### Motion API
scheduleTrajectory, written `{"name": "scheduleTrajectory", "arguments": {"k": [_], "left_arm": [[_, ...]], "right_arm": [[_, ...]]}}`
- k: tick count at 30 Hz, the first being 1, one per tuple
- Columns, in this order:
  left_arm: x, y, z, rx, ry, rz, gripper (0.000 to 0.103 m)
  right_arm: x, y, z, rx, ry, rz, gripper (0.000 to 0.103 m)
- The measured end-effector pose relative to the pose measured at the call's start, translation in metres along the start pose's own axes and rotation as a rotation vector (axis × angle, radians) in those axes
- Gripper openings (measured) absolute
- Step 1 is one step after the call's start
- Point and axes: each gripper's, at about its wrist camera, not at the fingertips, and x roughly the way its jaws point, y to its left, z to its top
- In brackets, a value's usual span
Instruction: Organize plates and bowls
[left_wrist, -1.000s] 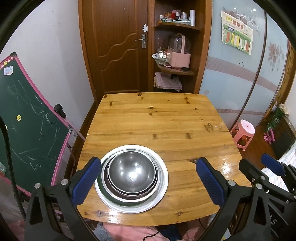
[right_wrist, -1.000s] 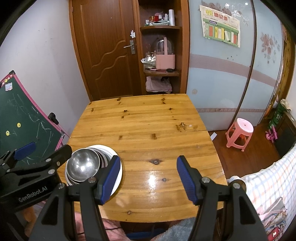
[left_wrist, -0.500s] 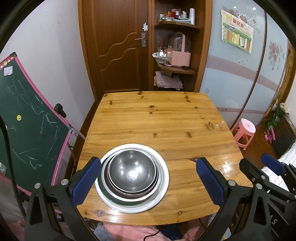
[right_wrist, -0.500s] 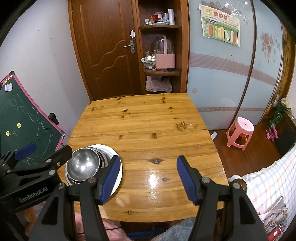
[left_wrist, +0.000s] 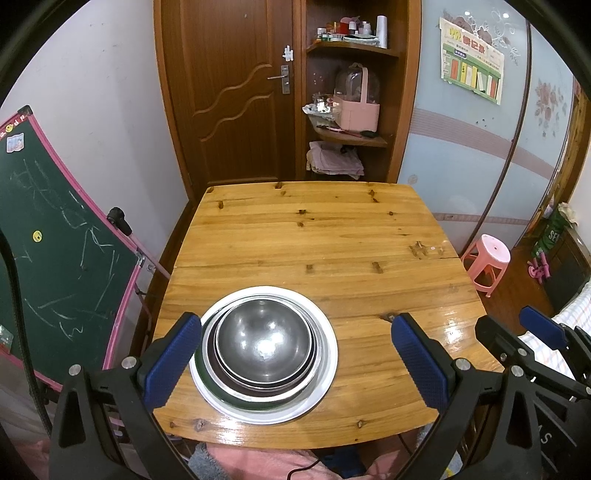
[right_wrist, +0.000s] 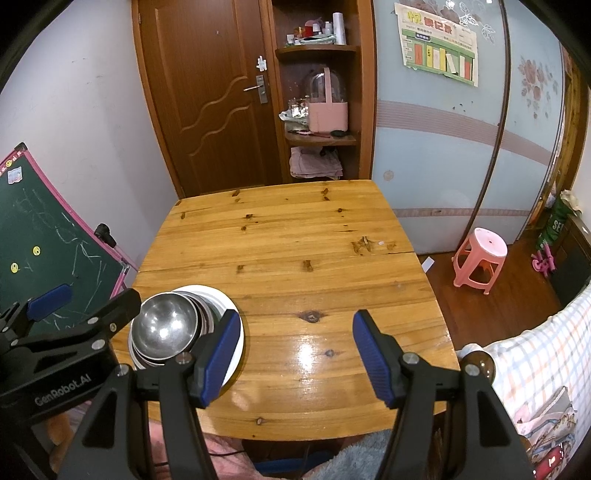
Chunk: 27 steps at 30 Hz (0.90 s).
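Knotty wooden table before brown door

Most of the wooden table is bare planks, from the centre of the frame up to its far edge, and so is the lower right. The only obstacle on it is the nested stack of metal bowls on a white plate at the lower left. In the right wrist view the left gripper crowds the lower left corner, beside that stack.
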Motion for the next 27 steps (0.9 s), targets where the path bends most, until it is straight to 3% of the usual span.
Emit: {"name": "scheduleTrajectory", "arguments": {"k": [27], "left_arm": [[0.0041, -0.0007, 0.0003, 0.009, 0.007, -0.008, 0.102]], "right_arm": [[0.0008, -0.0003, 0.0005, 0.017, 0.009, 0.002, 0.064]]}}
